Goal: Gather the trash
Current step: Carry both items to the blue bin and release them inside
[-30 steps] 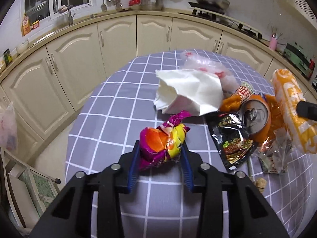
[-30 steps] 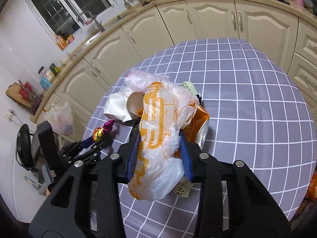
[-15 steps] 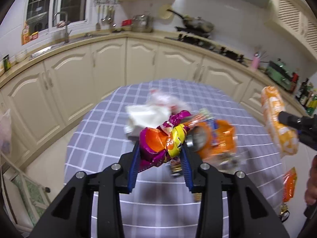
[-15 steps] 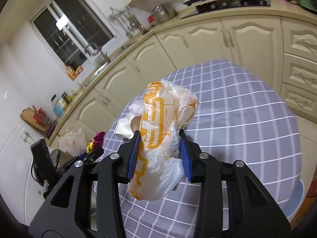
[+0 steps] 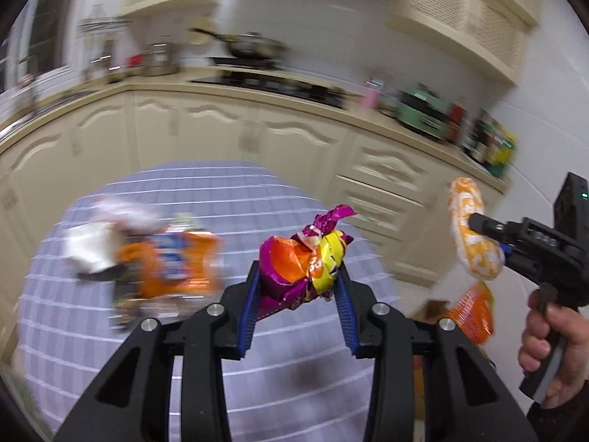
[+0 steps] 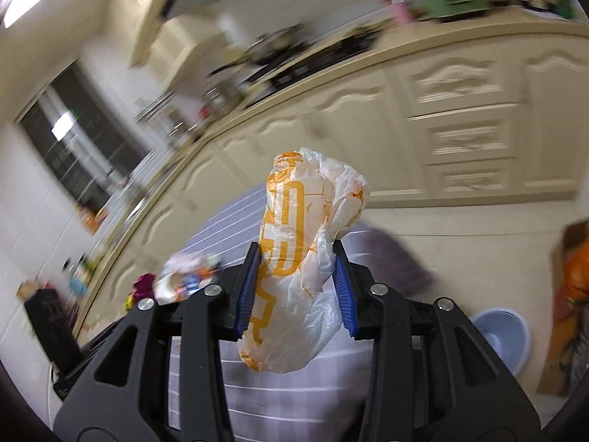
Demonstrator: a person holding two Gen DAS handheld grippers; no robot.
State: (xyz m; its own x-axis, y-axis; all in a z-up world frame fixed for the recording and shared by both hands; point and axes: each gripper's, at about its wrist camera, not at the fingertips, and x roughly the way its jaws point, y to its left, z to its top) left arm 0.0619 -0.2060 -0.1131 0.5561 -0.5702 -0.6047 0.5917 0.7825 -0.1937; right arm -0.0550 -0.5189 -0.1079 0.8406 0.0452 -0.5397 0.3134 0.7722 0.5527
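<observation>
My left gripper point(image 5: 298, 287) is shut on a crumpled purple, orange and yellow snack wrapper point(image 5: 302, 261), held in the air over the checked tablecloth point(image 5: 184, 199). My right gripper point(image 6: 294, 276) is shut on a bunched white plastic bag with orange print point(image 6: 294, 258). The left wrist view also shows that bag point(image 5: 473, 235) at the right in the right gripper, a hand point(image 5: 545, 346) on its handle. A blurred heap of trash point(image 5: 162, 258) with an orange pack and white paper lies on the table at the left. The same heap point(image 6: 187, 280) appears small in the right wrist view.
Cream kitchen cabinets point(image 5: 257, 136) curve behind the table, with a cluttered counter above. An orange packet point(image 5: 475, 313) sits low at the right beyond the table edge. A blue basin point(image 6: 504, 335) and a cardboard box with orange contents point(image 6: 574, 280) stand on the floor at the right.
Both grippers have swung to the right and risen, each keeping its load. The trash heap has slid to the left of the views, and the floor beyond the table's right edge has come into sight.
</observation>
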